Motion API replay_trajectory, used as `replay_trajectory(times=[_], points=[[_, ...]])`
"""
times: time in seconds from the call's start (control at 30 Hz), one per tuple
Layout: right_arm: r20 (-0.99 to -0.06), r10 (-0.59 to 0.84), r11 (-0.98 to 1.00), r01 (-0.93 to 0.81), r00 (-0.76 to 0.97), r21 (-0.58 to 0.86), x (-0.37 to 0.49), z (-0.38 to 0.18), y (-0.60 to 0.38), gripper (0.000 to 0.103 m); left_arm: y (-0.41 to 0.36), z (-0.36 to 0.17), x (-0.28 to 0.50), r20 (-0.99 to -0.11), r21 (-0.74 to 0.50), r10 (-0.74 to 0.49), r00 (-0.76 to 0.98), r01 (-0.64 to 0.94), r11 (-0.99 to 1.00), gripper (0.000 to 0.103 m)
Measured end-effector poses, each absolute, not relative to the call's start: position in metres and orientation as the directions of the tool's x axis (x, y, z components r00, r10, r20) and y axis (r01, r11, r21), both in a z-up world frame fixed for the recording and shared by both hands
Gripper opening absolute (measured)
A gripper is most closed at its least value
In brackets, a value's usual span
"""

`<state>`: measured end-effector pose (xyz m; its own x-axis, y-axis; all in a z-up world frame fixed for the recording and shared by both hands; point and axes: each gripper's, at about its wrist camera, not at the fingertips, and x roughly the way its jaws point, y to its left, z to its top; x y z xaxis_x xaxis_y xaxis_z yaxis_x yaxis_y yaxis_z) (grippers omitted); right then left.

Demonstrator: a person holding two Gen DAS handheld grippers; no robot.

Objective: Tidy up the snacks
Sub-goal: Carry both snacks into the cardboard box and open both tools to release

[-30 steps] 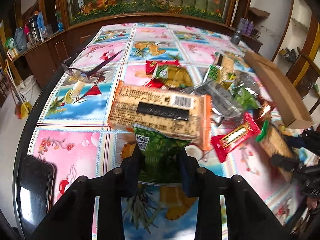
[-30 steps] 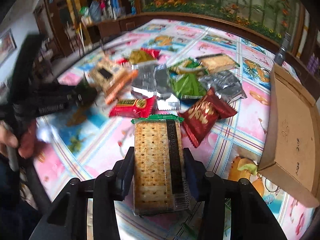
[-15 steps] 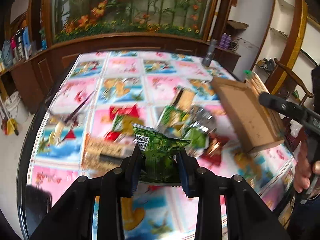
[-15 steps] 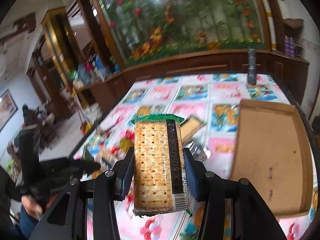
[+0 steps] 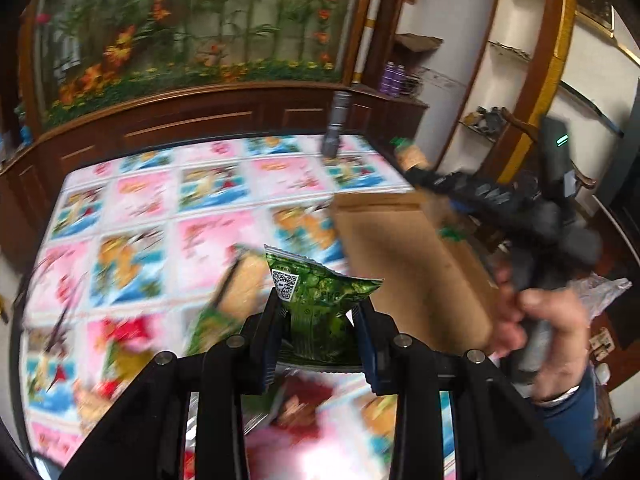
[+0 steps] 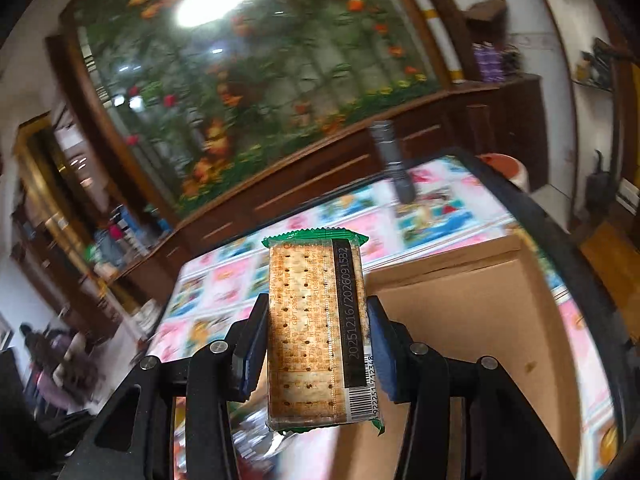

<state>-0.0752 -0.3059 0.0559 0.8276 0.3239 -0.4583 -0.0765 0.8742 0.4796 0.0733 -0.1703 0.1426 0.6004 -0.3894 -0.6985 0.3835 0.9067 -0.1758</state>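
Observation:
My left gripper (image 5: 318, 314) is shut on a green snack packet (image 5: 320, 304) with a QR code, held above the table. To its right lies the open cardboard box (image 5: 404, 256). A hand (image 5: 548, 344) holds the right gripper tool (image 5: 520, 208) over the box's far side in the left wrist view. My right gripper (image 6: 316, 334) is shut on a cracker pack (image 6: 316, 332) with a green end seal, hanging above the cardboard box (image 6: 472, 320). Blurred snack packets (image 5: 224, 312) lie on the table at the lower left.
The table (image 5: 132, 216) has a bright cartoon cloth. A grey bottle (image 5: 336, 128) stands at its far edge. Dark wood cabinets (image 5: 200, 120) and a flower mural run behind. Shelves (image 5: 492, 120) stand at the right. A person sits far off (image 6: 44, 356).
Both grippers rose and swung right from the snack pile toward the cardboard box, each keeping its packet. The orange cracker pack that lay against the green packet stayed on the table.

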Motion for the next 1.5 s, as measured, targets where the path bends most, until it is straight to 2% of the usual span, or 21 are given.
replay_trajectory(times=[0.03,0.1,0.17,0.33,0.43,0.57,0.8,0.97,1.1,1.5], points=[[-0.464,0.322,0.862,-0.054,0.825,0.503,-0.082,0.047,-0.315,0.050,-0.183,0.143,0.082,-0.698,-0.181,-0.399,0.594,0.393,0.902,0.033],[-0.471,0.339,0.839,-0.034,0.814,0.543,-0.027,0.028,-0.369,0.050,-0.207,0.141,0.098,-0.700,-0.189,-0.416,0.580,0.412,0.891,0.033],[-0.522,0.345,0.827,0.010,0.780,0.562,-0.004,0.014,-0.392,0.050,-0.233,0.135,0.117,-0.702,-0.205,-0.435,0.565,0.424,0.882,0.033],[-0.544,0.329,0.775,0.108,0.772,0.623,0.007,-0.005,-0.437,0.049,-0.298,0.089,0.169,-0.742,-0.260,-0.458,0.490,0.419,0.870,0.033],[-0.568,0.318,0.782,0.130,0.759,0.610,0.033,-0.008,-0.445,0.049,-0.317,0.061,0.184,-0.778,-0.264,-0.437,0.452,0.396,0.879,0.033],[-0.593,0.346,0.778,0.131,0.727,0.614,0.090,-0.017,-0.466,0.049,-0.324,0.036,0.194,-0.799,-0.255,-0.407,0.444,0.362,0.897,0.033],[-0.624,0.319,0.822,0.119,0.714,0.557,0.162,-0.030,-0.490,0.049,-0.323,0.031,0.194,-0.791,-0.260,-0.405,0.458,0.348,0.901,0.033],[-0.646,0.308,0.841,0.118,0.698,0.529,0.196,-0.043,-0.496,0.049,-0.328,0.025,0.196,-0.819,-0.224,-0.377,0.433,0.365,0.904,0.033],[-0.666,0.300,0.855,0.117,0.683,0.505,0.223,-0.053,-0.500,0.049,-0.326,0.022,0.201,-0.823,-0.243,-0.387,0.417,0.358,0.902,0.033],[-0.681,0.303,0.863,0.111,0.667,0.494,0.259,-0.065,-0.510,0.050,-0.333,0.015,0.205,-0.854,-0.201,-0.336,0.396,0.344,0.917,0.033]])
